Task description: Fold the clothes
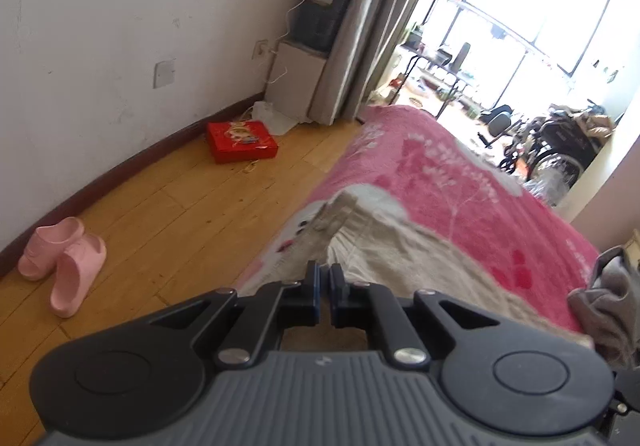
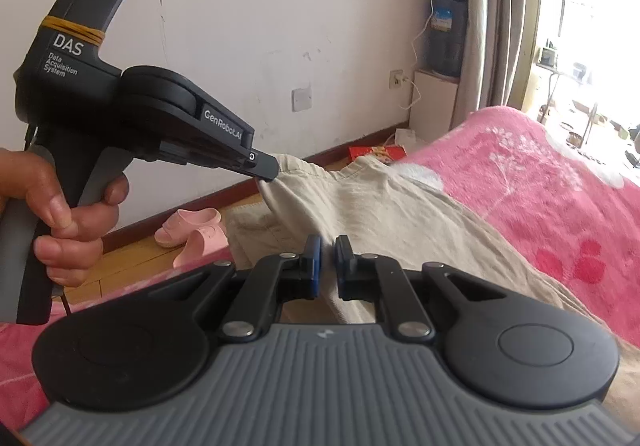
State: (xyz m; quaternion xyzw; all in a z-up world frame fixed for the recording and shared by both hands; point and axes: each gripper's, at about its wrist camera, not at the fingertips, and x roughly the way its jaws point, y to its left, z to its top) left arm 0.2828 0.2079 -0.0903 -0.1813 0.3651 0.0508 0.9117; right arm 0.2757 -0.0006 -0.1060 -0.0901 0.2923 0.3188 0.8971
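Both tongs are clamped on the beige garment: the left tongs (image 2: 267,172) pinch its gathered edge, lifted off the bed (image 2: 540,182), and the right tongs (image 2: 327,266) nip a fold nearer the camera. The garment (image 2: 400,214) is creased and runs lengthwise away to the right across the pink bed.

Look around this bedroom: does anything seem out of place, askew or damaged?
Yes. A red box lies on the wooden floor by the wall, with string-like bits loose on and beside it. One pink slipper sits angled against its mate. The white wall is scuffed and cracked.
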